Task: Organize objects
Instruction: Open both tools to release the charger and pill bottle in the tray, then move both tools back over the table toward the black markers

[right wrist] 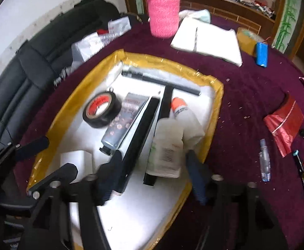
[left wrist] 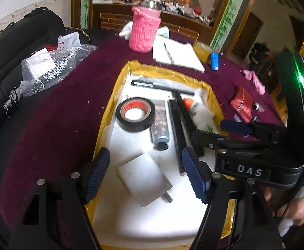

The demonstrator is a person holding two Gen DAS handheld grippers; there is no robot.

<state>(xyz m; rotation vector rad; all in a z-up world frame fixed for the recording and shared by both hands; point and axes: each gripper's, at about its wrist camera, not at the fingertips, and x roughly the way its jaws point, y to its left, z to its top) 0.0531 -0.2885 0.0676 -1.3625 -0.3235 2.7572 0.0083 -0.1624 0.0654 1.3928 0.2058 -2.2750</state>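
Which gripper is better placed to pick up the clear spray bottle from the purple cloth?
The right gripper: the spray bottle lies just to its right, outside the tray. The left gripper hangs over the tray.

White letters "DAS" on the right claw [left wrist: 231, 133] body.

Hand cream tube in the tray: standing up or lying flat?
Lying flat. The hand cream tube rests on its side on the white floor of the tray, cap toward the camera, beside the black tape roll.
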